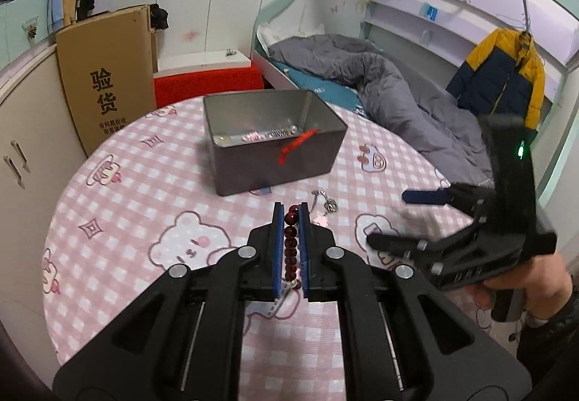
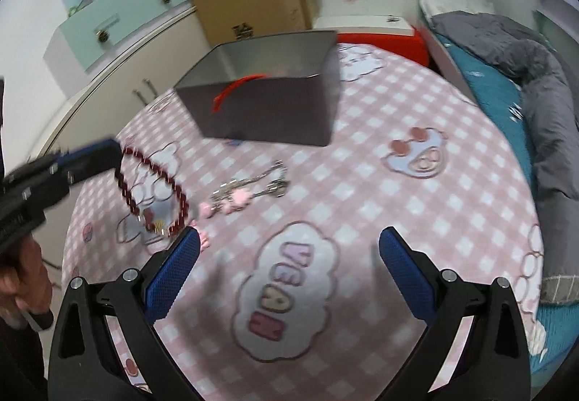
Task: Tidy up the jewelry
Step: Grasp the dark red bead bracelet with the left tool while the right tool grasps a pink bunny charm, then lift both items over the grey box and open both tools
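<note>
Pink checked desk [image 1: 119,184] carries the tin [image 1: 271,136]. Left gripper [image 1: 291,241], clamped on the beads [image 1: 290,241], sits just before the tin, beads dangling; right gripper [image 2: 289,267] gapes wide, near the chain [image 2: 249,189].

We log the open grey metal tin [image 1: 253,151] at frame centre on the round pink-checked table [image 1: 152,205]; red cord [image 1: 296,144] over its near wall. Silver chain jewellery [image 2: 249,189] before it, dark red bead bracelet [image 2: 155,191] to its left; brown cardboard box [image 1: 108,75] upper left.
</note>
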{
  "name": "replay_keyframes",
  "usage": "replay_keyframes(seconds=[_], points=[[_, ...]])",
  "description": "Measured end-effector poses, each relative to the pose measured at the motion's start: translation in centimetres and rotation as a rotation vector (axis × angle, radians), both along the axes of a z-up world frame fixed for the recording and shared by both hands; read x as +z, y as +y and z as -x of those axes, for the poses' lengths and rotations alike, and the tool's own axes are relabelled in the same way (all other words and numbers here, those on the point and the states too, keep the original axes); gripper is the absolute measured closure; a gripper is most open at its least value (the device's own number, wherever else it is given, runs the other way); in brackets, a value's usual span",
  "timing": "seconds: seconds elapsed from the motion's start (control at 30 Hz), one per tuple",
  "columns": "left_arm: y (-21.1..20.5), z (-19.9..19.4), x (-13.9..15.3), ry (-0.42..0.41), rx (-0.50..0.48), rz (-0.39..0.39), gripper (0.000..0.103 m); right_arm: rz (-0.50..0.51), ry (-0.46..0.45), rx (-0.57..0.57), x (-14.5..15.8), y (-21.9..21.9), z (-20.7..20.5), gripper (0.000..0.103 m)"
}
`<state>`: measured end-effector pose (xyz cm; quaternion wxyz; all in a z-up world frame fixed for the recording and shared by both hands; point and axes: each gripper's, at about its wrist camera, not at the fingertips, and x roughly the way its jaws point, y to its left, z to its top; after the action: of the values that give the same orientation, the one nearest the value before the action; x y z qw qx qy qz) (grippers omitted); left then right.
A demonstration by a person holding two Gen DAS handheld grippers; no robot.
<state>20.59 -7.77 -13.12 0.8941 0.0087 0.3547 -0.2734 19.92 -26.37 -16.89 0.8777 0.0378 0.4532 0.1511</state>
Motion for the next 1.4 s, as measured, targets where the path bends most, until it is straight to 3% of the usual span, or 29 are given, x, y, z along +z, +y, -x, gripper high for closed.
replay_keyframes(seconds=[0.23, 0.33, 0.43, 0.5, 0.53, 0.67, 0.87, 1.4], points=[[1.4, 0.3, 0.6, -0.017, 0.025, 0.018, 0.096, 0.011, -0.001, 0.136, -0.9, 3.9, 0.2, 0.01], [1.9, 0.1, 0.3, -0.009, 0.044, 0.016, 0.096, 0.046, 0.0, 0.197, -1.8, 6.1, -0.2, 0.025], [2.4, 0.1, 0.0, 0.0, 0.058, 0.019, 0.096, 0.115, -0.043, 0.212, -2.1, 7.2, -0.2, 0.043], [2.6, 0.1, -0.1, 0.001, 0.066, 0.02, 0.096, 0.141, -0.048, 0.227, -2.0, 7.7, -0.2, 0.082], [2.6, 0.1, -0.1, 0.001, 0.068, 0.021, 0.096, 0.141, -0.042, 0.238, -1.9, 7.8, -0.1, 0.088], [3.0, 0.1, 0.0, -0.001, 0.08, 0.025, 0.096, 0.149, -0.042, 0.257, -1.6, 7.7, 0.4, 0.089], [3.0, 0.1, 0.7, -0.015, 0.087, 0.025, 0.096, 0.06, -0.097, 0.22, 1.4, 5.8, 1.0, 0.089], [2.1, -3.9, 9.2, -0.185, 0.086, 0.045, 0.096, 0.031, -0.418, 0.151, 15.3, 1.6, -1.9, 0.089]])
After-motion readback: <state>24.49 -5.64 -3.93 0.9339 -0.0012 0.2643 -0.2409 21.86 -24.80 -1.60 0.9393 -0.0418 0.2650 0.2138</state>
